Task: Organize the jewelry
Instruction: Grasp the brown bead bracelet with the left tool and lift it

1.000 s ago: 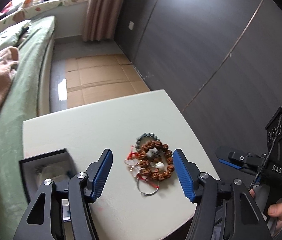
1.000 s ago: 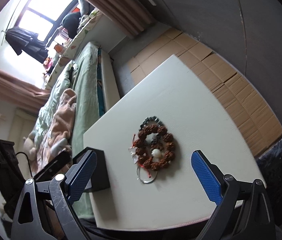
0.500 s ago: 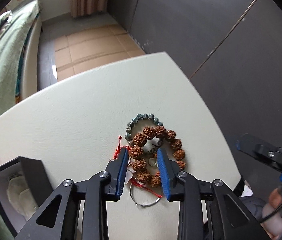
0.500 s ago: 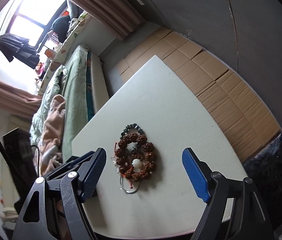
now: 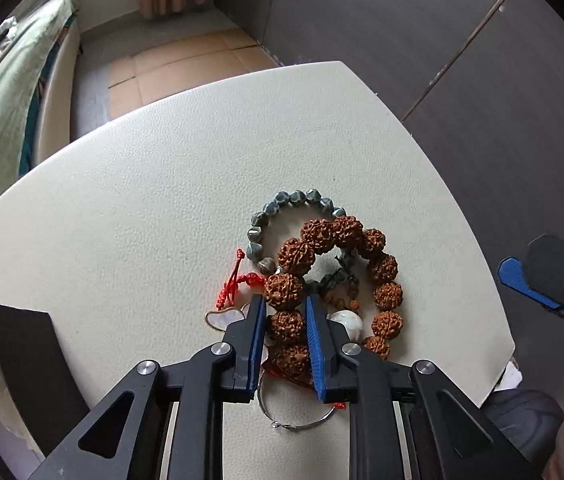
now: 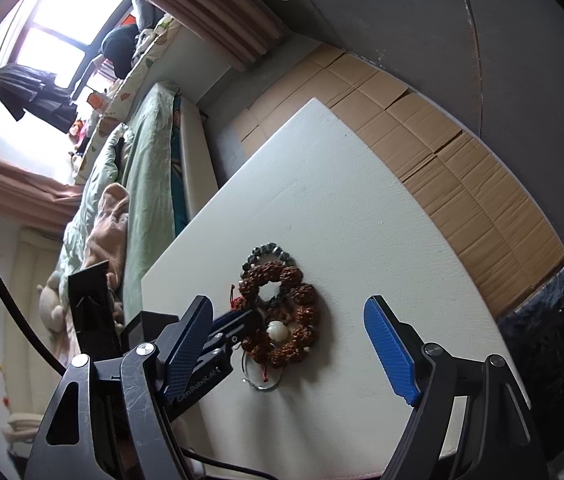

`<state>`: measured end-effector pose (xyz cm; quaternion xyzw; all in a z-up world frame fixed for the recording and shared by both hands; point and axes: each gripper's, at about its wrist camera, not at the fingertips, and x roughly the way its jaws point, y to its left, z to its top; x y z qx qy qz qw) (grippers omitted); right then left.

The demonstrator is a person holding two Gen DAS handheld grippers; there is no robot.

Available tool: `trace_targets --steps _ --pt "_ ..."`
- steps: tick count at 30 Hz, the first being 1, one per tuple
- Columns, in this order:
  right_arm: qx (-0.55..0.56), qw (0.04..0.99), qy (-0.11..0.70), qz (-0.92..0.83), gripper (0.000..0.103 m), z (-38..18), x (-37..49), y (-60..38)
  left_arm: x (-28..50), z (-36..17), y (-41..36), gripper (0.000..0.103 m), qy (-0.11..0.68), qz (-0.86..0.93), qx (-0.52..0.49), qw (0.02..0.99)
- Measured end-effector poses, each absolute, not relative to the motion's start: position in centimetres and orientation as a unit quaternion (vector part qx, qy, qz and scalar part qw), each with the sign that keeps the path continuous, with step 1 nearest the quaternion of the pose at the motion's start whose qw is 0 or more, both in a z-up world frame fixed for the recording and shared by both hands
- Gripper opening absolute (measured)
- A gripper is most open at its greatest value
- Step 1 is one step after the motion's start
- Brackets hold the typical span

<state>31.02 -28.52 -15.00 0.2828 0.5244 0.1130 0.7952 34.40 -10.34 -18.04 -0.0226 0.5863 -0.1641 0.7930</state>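
Observation:
A heap of jewellery lies on the white table [image 5: 142, 200]. In it are a brown knobbly bead bracelet [image 5: 386, 268], a grey-green bead bracelet [image 5: 294, 198], a red cord [image 5: 234, 276], a white bead [image 5: 348, 320], a pale shell pendant [image 5: 222, 318] and a silver hoop [image 5: 302, 424]. My left gripper [image 5: 285, 300] points steeply down, its jaws closing, and both blue pads touch the near beads of the brown bracelet [image 6: 306, 312]. Above the heap my right gripper [image 6: 288, 302] stands open and holds nothing. The left gripper [image 6: 242, 320] reaches in from the left.
An open black jewellery box [image 5: 14, 344] with a pale lining stands at the table's near left corner. A bed with green bedding [image 6: 142, 168] runs along the left. Cardboard [image 6: 462, 160] covers the floor beyond the table, below a dark panelled wall [image 5: 402, 20].
My left gripper came down onto the heap and its jaws narrowed from wide open to closing around the brown beads. The right gripper's jaws narrowed a little and it sank slightly.

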Motion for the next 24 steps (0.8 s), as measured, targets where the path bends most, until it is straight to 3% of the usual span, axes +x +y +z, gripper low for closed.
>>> trace_targets --steps 6,14,24 --pt "0.272 0.793 0.534 0.112 0.078 -15.5 31.1 -27.6 33.2 -15.0 -9.1 0.021 0.553 -0.2 -0.061 0.807" --pt "0.273 0.792 0.536 0.101 0.066 -16.0 31.3 -27.7 31.7 -11.2 -8.6 0.02 0.515 -0.255 -0.099 0.812" --pt "0.256 0.792 0.544 0.107 0.064 -16.4 31.6 -25.8 30.9 -7.7 -4.8 0.02 0.473 -0.232 -0.122 0.841"
